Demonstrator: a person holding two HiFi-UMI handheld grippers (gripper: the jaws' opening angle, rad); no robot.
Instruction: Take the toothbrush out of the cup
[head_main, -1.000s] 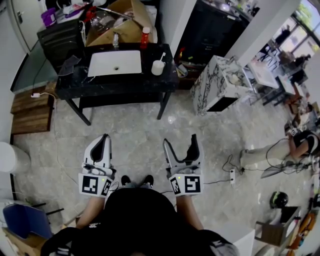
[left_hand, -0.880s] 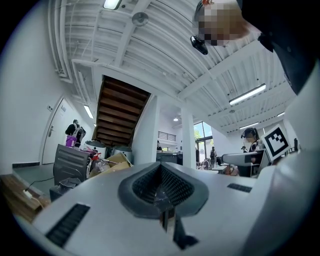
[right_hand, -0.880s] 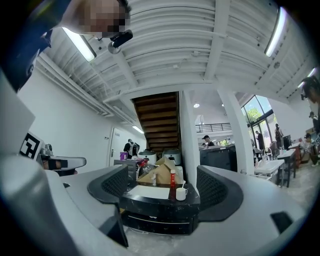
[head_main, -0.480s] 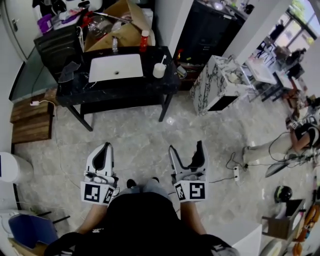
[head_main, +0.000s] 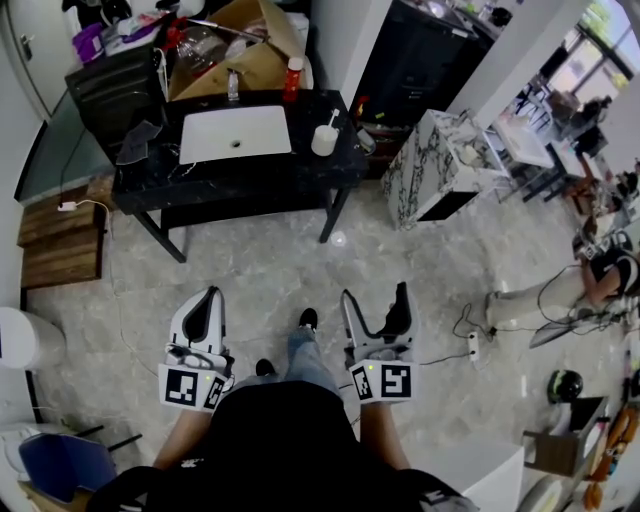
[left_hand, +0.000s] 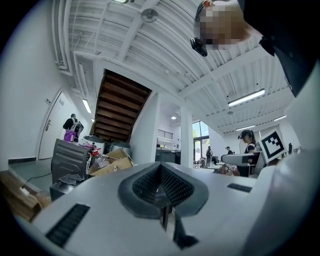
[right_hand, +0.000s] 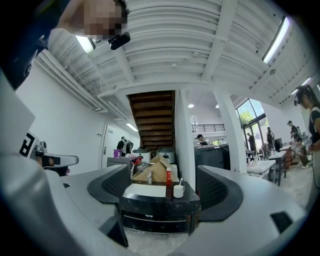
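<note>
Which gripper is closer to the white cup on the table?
Right. The right gripper points almost straight at the cup; the left gripper sits farther to its left. Both are far from it.

- I stand in an open workshop-like hall: ribbed white ceiling (right_hand: 210, 45), strip lights (right_hand: 277, 32), wooden staircase (right_hand: 152, 117).
- Marble floor (head_main: 270, 270), power strip (head_main: 472, 347), cardboard box (head_main: 245, 40), black worktop (head_main: 330, 170) with sink (head_main: 235, 133).

Bare floor (head_main: 270, 260) lies open between me and the table (head_main: 150, 172); nothing stands in the way. The cup (head_main: 323, 140) sits near the table's right edge, clear above and in front, with a basin (head_main: 235, 133) on its left. A red bottle (head_main: 292, 78) at the back edge and a box (head_main: 245, 45) behind it crowd the far side. A marble cabinet (head_main: 430, 165) narrows the room near the table's right end.
</note>
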